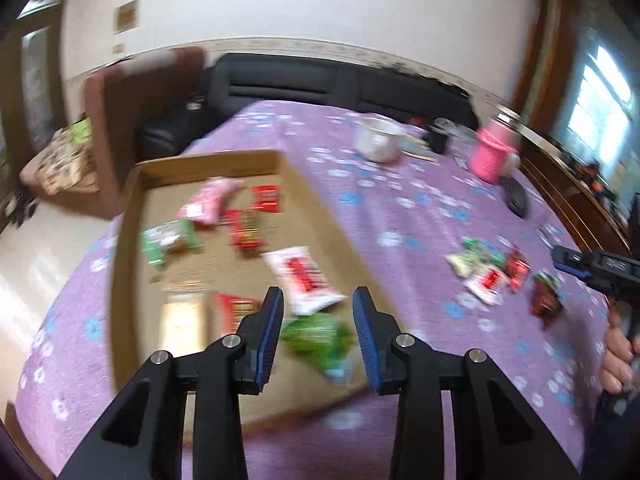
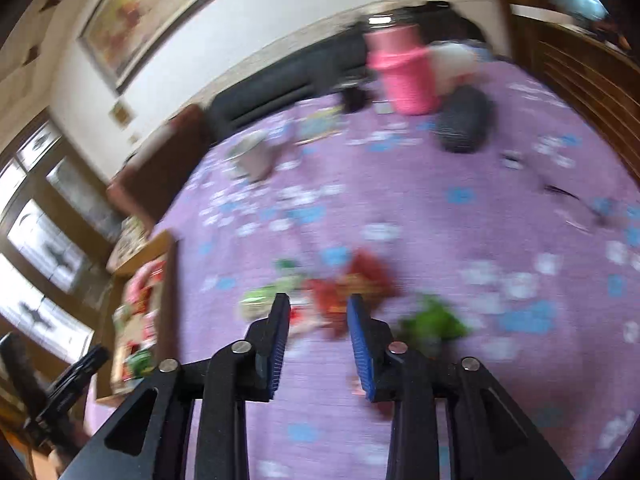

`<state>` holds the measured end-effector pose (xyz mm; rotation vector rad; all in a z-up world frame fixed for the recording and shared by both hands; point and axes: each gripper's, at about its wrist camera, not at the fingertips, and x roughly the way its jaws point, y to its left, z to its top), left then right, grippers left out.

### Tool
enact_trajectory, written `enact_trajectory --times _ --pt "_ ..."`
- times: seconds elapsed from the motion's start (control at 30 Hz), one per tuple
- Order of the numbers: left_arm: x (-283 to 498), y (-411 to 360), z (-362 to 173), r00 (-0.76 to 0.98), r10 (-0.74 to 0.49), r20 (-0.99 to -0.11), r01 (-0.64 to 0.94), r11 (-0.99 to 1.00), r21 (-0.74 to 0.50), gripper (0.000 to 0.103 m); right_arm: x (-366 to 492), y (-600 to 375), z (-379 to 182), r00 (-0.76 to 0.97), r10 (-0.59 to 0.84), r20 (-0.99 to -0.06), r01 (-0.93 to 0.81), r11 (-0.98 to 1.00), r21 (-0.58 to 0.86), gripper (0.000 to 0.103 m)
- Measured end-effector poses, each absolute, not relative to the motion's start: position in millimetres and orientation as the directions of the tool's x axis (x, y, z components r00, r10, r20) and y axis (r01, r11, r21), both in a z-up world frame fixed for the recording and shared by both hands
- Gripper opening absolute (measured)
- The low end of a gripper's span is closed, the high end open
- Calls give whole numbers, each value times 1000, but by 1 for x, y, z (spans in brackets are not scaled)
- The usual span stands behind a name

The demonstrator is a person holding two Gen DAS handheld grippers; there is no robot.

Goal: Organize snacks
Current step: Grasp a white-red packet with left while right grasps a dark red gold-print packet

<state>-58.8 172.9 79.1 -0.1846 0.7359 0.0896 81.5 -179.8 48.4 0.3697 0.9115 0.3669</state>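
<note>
The surface wears a purple flowered cloth, and the cardboard box sitting on it is the landmark for everything else. Inside the box lie several snack packets already gathered: a pink one toward its far side, red ones near its middle, a white packet with red print toward its near right wall, and a green packet at its near right corner, partly overhanging the rim as far as the blur lets me judge.

To the right of the box, well apart from it, a loose pile of snacks waits on the cloth: red, white and green wrappers, with one more green packet just beyond the pile, away from the box.

The left gripper hangs over the box's near right corner, its fingers spread with nothing between them; whether it is above or level with the green packet I cannot tell. The right gripper is aimed at the pile, fingers likewise apart and empty.

These packets look light, soft and crinkly, with slick film that probably slides under a shallow pinch. I would take each by a sealed end or across a flat middle, closing gently, since whatever is inside may crush. Pulling one out could drag its neighbours along.
</note>
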Motion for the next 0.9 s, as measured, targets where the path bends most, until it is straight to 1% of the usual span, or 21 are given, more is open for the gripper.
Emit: enact_trajectory --times 0.03,0.1,0.13,0.17,0.27,0.37,0.4,0.47,0.53,0.6,0.77,0.9 --pt "-54 162 80 734 -10 -679 -113 984 -137 37 86 -188 44 554 457 -696 -132 873 469 34" --pt "-41 135 80 716 -70 -695 -36 990 -136 46 88 -206 33 549 445 -708 -79 871 486 34" --pt "-34 122 79 701 -102 -706 8 991 -135 48 88 -212 29 547 442 -711 -57 867 495 34" --pt "-24 105 76 684 -131 -717 55 990 -128 49 89 -218 26 544 444 -712 -39 861 506 34" --pt "3 58 65 637 -160 -754 157 985 -77 50 92 -228 20 537 460 -707 -3 839 544 34" --pt "30 23 51 587 -164 -793 217 975 -41 50 91 -228 22 545 451 -707 -2 843 537 34" --pt "36 16 49 580 -163 -798 231 972 -31 50 91 -228 22 542 456 -705 -3 841 542 34" --pt "50 3 41 582 -97 -807 214 976 37 50 90 -230 20 536 477 -697 -6 827 562 34" --pt "62 -7 36 569 -93 -817 238 970 55 53 89 -234 20 536 484 -692 -5 821 571 34" --pt "73 -15 31 566 -57 -823 230 969 90 55 88 -237 20 535 493 -686 0 812 583 34" --pt "93 -23 18 540 -49 -840 243 965 100 55 88 -237 16 502 523 -689 6 795 607 36" --pt "100 -29 12 548 -55 -834 246 964 98 55 89 -234 13 479 535 -696 6 791 612 37"
